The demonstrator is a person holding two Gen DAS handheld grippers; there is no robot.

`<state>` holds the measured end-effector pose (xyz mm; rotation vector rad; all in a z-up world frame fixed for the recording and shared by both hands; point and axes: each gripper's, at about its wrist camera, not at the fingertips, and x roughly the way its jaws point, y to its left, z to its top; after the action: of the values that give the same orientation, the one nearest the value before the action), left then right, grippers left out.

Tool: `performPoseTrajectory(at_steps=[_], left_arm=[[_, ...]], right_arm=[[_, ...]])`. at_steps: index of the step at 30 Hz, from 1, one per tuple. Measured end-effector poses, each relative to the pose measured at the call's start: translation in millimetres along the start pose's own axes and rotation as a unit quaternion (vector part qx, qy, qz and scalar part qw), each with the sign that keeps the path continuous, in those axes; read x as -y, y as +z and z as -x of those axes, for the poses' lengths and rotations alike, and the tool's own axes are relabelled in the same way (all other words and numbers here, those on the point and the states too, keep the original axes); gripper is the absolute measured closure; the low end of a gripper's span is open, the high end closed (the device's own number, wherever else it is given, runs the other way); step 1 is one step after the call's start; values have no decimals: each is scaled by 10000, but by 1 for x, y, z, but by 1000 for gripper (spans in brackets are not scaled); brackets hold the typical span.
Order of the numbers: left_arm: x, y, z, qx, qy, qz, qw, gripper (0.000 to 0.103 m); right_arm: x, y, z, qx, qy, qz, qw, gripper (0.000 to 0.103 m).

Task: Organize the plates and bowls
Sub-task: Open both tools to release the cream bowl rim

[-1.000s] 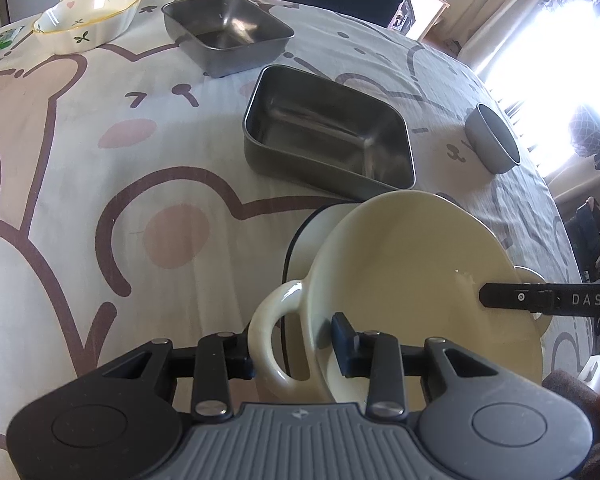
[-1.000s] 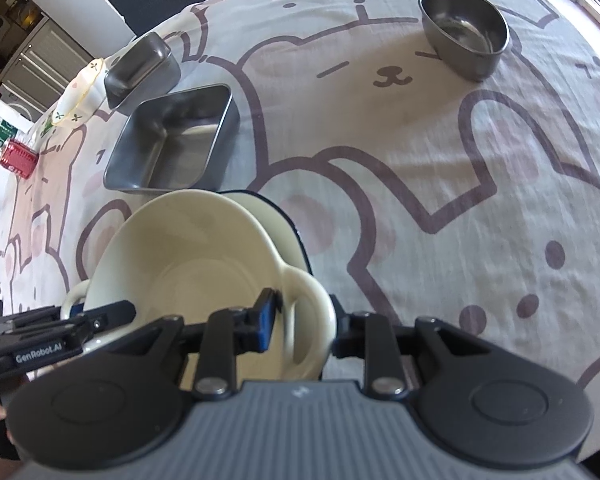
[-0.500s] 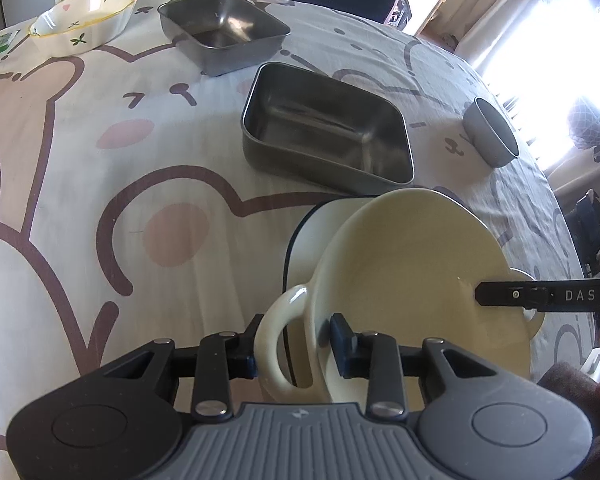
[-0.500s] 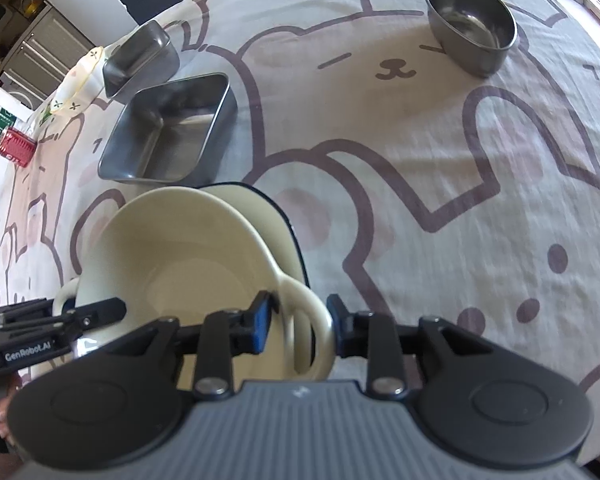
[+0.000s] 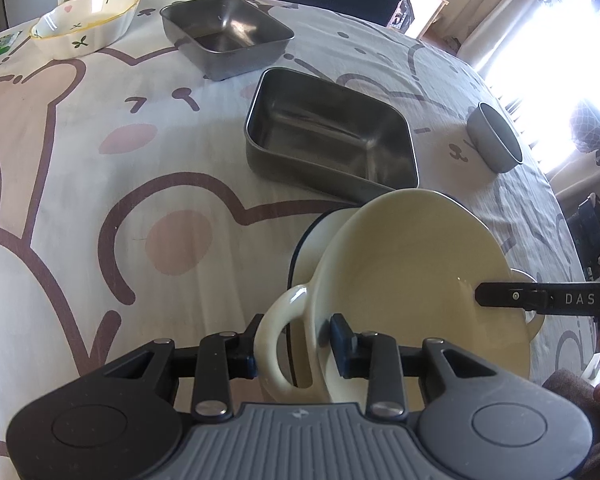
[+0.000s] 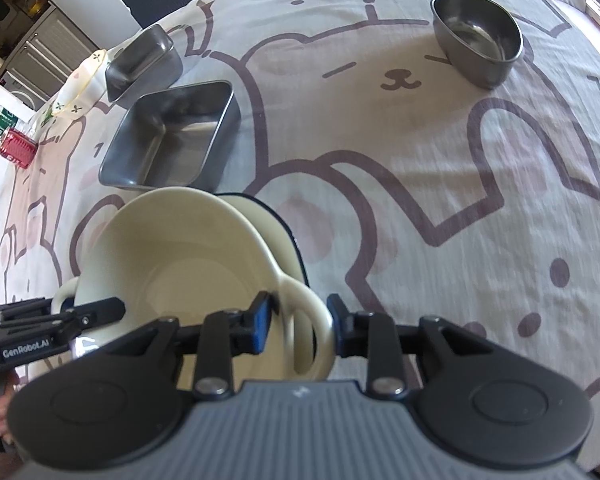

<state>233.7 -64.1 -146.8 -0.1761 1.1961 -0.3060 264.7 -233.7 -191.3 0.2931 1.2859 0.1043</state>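
A cream two-handled bowl [image 5: 412,264] is held between both grippers, above a cream plate with a dark rim [image 5: 306,236]. My left gripper [image 5: 294,348] is shut on the bowl's left handle [image 5: 276,336]. My right gripper [image 6: 300,324] is shut on the bowl's other handle [image 6: 308,320]; the bowl [image 6: 180,256] and the plate [image 6: 276,232] also show in the right wrist view. The right gripper's finger crosses the bowl in the left wrist view [image 5: 540,300].
On the bear-print cloth [image 5: 100,184] stand a large steel rectangular tray [image 5: 328,140], a smaller steel square tray [image 5: 224,36], a white flowered bowl [image 5: 84,24] and a round steel bowl [image 5: 496,138]. The round steel bowl [image 6: 478,36] sits far right. A red box [image 6: 16,148] lies at the left edge.
Both grippers have moved the cream bowl slightly toward the near edge, over the plate; the view has shifted a little. Grips on both handles are unchanged.
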Motion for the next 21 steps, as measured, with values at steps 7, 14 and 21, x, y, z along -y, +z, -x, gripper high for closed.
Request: performPoseTrajectory(at_steps=[7, 14, 21], left_arm=[[3, 0, 1, -55, 88, -70, 9999, 62], [1, -4, 3, -109, 84, -60, 9999, 44], [3, -6, 7, -108, 78, -74, 9999, 35]], right_arm=[[-3, 0, 0, -27, -22, 57, 10000, 66], [0, -2, 2, -10, -58, 60, 10000, 60], [2, -8, 6, -56, -72, 150, 9998, 46]])
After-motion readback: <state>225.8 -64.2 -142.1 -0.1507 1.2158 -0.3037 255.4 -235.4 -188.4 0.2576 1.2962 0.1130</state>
